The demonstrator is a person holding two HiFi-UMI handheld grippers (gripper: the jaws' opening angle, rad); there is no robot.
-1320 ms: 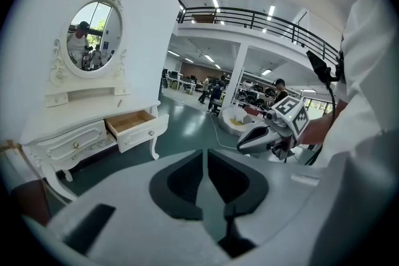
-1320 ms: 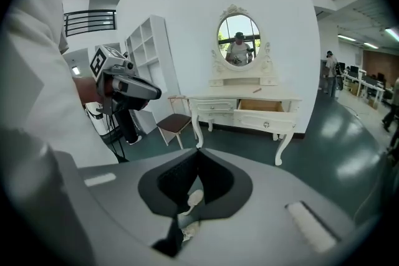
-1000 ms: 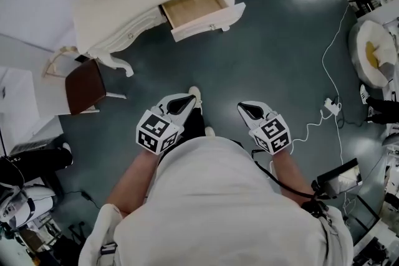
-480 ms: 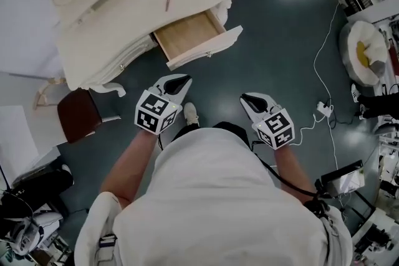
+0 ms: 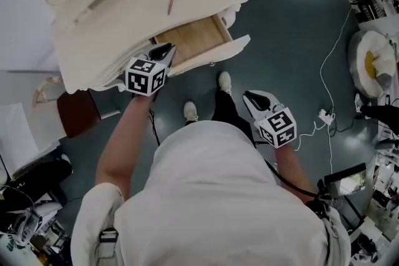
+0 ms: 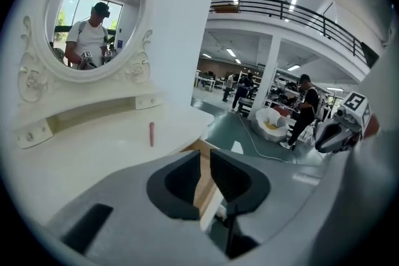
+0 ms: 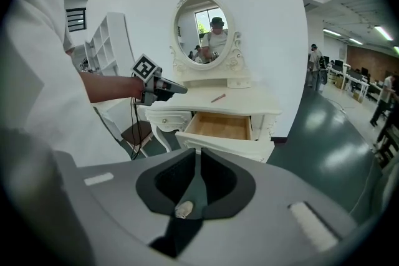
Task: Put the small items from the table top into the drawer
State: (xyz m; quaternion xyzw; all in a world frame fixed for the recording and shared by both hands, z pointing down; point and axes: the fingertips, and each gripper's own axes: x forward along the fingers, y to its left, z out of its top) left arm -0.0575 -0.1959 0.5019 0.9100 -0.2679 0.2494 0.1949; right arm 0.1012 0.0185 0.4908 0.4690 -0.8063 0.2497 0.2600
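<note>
A thin pink stick (image 5: 170, 3) lies on the white vanity table top (image 5: 124, 15), also seen as the pink stick (image 6: 151, 134) and the pink stick (image 7: 217, 98). The wooden drawer (image 5: 194, 39) below it is pulled out and looks empty. My left gripper (image 5: 168, 48) hovers at the table's front edge beside the drawer's left corner. Its jaws (image 6: 205, 156) are opening, a narrow gap between them and nothing in it. My right gripper (image 5: 254, 96) hangs lower, over the floor, shut and empty (image 7: 198, 151).
An oval mirror (image 6: 93, 22) stands at the back of the table. A brown stool (image 5: 78, 112) sits left of the vanity. A white cable (image 5: 324, 71) runs over the dark floor at the right, near a white cushion (image 5: 374, 62). People stand far off.
The person has stepped up to the vanity. My left gripper has gone forward and up from waist height to the table's edge by the drawer. The right gripper stays low.
</note>
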